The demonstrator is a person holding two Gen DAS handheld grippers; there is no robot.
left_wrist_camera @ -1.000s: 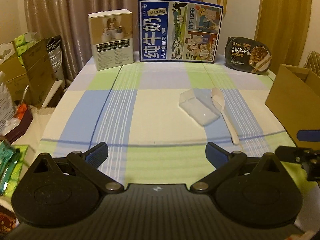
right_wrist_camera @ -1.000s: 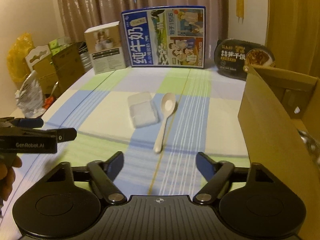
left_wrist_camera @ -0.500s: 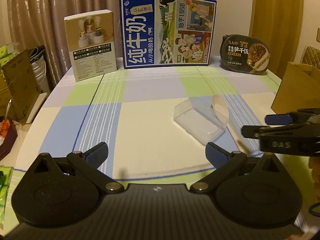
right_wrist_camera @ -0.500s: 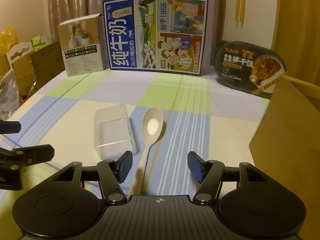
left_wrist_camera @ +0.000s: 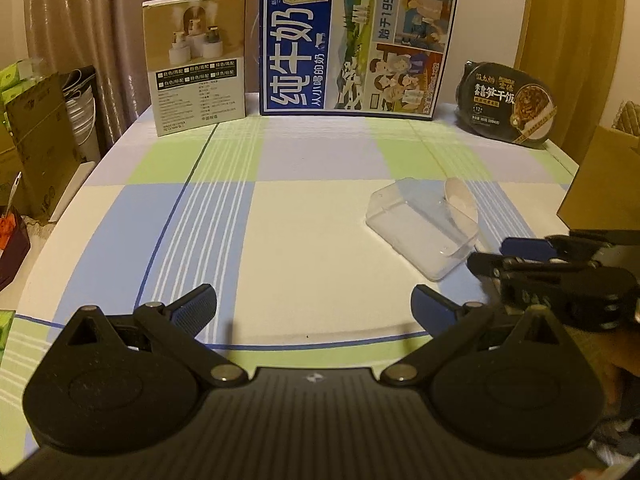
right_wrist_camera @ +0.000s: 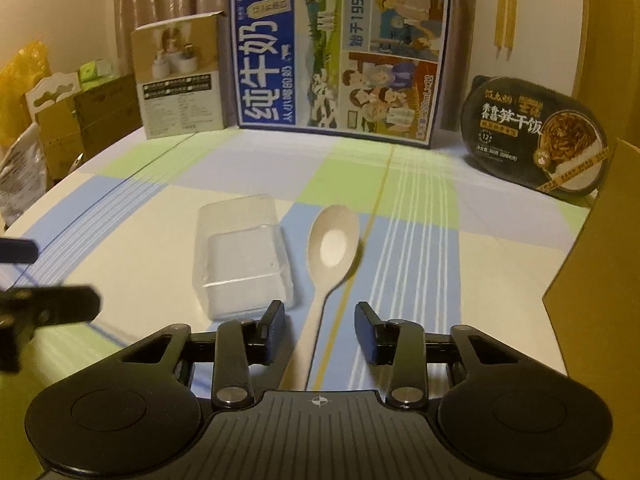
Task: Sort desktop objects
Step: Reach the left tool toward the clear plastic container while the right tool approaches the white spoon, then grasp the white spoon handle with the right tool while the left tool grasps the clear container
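Observation:
A cream spoon (right_wrist_camera: pixel 330 258) lies on the checked tablecloth with its bowl pointing away. Its handle runs down between the fingers of my right gripper (right_wrist_camera: pixel 320 330), whose jaws are closing around it; the pads stand apart from the handle on both sides. A clear plastic box (right_wrist_camera: pixel 240 256) sits just left of the spoon. In the left wrist view the same clear box (left_wrist_camera: pixel 420 228) hides most of the spoon (left_wrist_camera: pixel 460 198), and the right gripper (left_wrist_camera: pixel 516 258) reaches in from the right. My left gripper (left_wrist_camera: pixel 314 304) hovers open over bare cloth, left of the box.
A cardboard box (right_wrist_camera: pixel 600 280) stands open at the right edge. Along the back stand a blue milk carton (right_wrist_camera: pixel 340 64), a small beige product box (right_wrist_camera: pixel 180 80) and a black instant-rice bowl (right_wrist_camera: pixel 532 136). Cartons and bags crowd the floor at the left (left_wrist_camera: pixel 36 140).
My right gripper came forward and down over the spoon handle and its fingers narrowed. My left gripper also advanced and sank slightly; the box and spoon have stayed put.

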